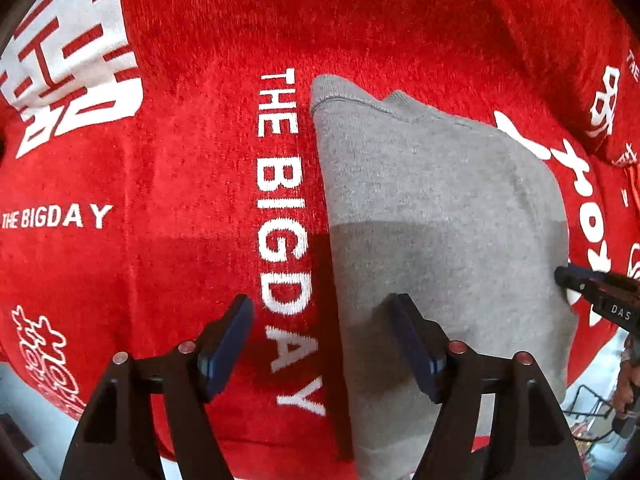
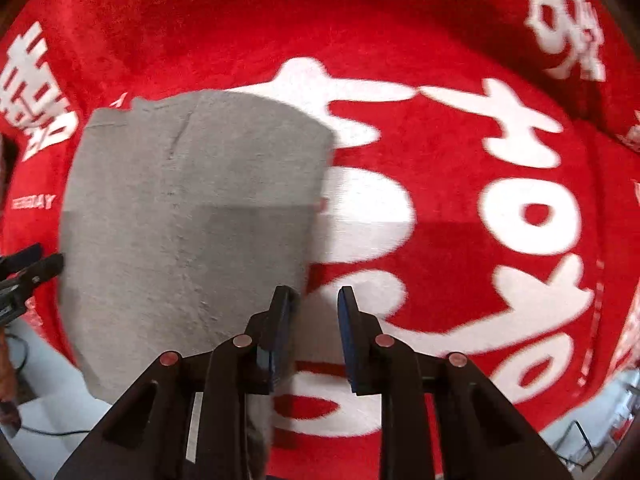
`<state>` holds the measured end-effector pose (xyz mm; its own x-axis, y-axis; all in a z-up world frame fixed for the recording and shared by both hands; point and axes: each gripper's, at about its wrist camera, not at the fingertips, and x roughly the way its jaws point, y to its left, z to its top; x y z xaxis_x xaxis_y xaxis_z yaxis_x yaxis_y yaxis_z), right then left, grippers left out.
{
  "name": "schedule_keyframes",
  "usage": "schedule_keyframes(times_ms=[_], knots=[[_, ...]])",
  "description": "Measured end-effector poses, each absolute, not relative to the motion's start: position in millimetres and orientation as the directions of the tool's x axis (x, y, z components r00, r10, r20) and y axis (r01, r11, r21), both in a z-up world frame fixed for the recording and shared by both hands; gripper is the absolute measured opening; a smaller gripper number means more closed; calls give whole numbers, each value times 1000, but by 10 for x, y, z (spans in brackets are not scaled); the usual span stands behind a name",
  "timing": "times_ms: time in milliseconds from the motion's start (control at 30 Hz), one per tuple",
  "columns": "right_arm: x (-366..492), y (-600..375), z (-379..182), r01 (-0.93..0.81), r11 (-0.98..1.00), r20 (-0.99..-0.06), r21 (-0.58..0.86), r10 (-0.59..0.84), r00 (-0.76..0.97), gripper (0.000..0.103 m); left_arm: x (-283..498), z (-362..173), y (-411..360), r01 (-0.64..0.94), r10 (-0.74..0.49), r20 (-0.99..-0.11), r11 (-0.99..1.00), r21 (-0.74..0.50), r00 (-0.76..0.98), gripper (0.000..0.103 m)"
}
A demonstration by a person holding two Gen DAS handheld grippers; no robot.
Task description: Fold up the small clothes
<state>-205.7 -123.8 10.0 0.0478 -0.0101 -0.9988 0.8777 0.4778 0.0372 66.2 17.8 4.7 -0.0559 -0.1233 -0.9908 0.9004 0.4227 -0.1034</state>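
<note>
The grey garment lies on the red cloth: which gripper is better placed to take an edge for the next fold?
Probably the left gripper: its open jaws straddle the left edge of the grey garment. The right gripper, open too, sits just off the other edge, mostly over the red cloth.

"the big day" is printed in white capitals on the red plush blanket (image 1: 200, 128), once large beside the grey garment and once smaller at the left edge. "das" is read on the black gripper body (image 1: 618, 312).
</note>
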Motion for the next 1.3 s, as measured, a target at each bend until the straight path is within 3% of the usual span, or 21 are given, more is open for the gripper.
schedule_keyframes(times_ms=[33,100,167,300,333,367,400,433,567,867,1033,1233,1300], knots=[[-2104,-1240,137,887,460,-999,37,-9,47,26,656,64,194,903,-119,-992,419,-93,-47,73],[-2245,-1224,237,905,388,-985,174,56,165,32,633,99,234,909,-109,-994,413,-59,-15,73],[-2343,-1148,323,899,324,-956,294,108,274,56,610,133,253,910,-101,-995,414,-37,5,73],[-2394,-954,301,881,284,-922,379,194,334,59,584,160,375,903,-90,-996,428,-46,-8,73],[-2373,-901,234,882,280,-920,381,215,329,53,573,164,404,901,-88,-996,431,-44,-7,73],[-2336,-860,173,884,280,-920,375,226,319,28,560,165,434,899,-87,-996,435,-42,-5,73],[-2304,-804,109,889,282,-924,361,238,299,16,546,171,467,898,-86,-996,439,-40,-2,73],[-2270,-762,39,897,283,-930,340,244,276,12,533,172,482,896,-87,-996,443,-38,0,73],[-2260,-659,-10,909,352,-970,224,173,172,12,511,193,528,890,-74,-997,456,-31,3,73],[-2279,-574,62,927,357,-986,118,153,67,11,487,223,546,888,-32,-999,460,-7,9,73],[-2561,-608,59,966,219,-974,137,207,91,11,439,305,537,894,-32,-999,449,2,18,73],[-2569,-577,288,963,228,-976,146,191,103,12,368,389,544,896,-21,-1000,444,-9,1,73],[-2526,-580,366,960,231,-976,155,184,114,11,352,391,554,894,-7,-1000,448,-15,-13,84]])
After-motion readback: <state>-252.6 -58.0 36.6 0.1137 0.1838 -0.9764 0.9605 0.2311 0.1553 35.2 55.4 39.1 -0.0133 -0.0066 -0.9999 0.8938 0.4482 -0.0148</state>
